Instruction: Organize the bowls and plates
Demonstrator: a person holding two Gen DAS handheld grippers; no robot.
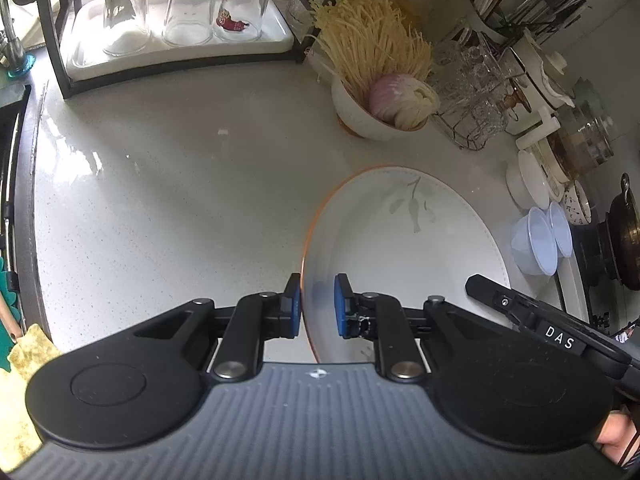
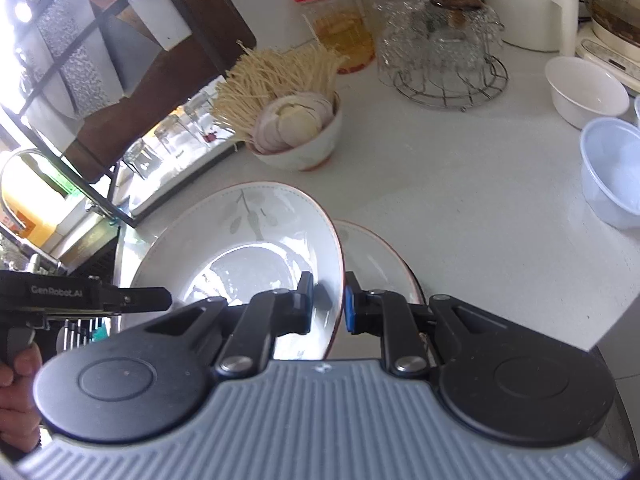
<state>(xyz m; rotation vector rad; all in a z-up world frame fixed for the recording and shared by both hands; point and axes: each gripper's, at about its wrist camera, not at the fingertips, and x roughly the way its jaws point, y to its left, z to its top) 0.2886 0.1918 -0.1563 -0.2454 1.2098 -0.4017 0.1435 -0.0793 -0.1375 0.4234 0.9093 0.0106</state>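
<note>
a: over the counter (image 1: pixel 180 208), the plate (image 1: pixel 404 248) hangs tilted, pinched at opposite rims. the left gripper (image 1: pixel 316 306) is clamped on its near-left edge, the right gripper (image 2: pixel 328 304) on the far side.

b: why both?

a: probably because it's wide and slick; two grips stop it swinging.

b: and what's under it?

a: in the right view a second plate (image 2: pixel 376 256) lies just behind and below. i'd guess this one gets stacked there.

b: anything in the way?

a: the bowl (image 2: pixel 304 148) of noodles and onion stands well apart, and the plastic bowls (image 2: pixel 612 168) sit off to the right.
</note>
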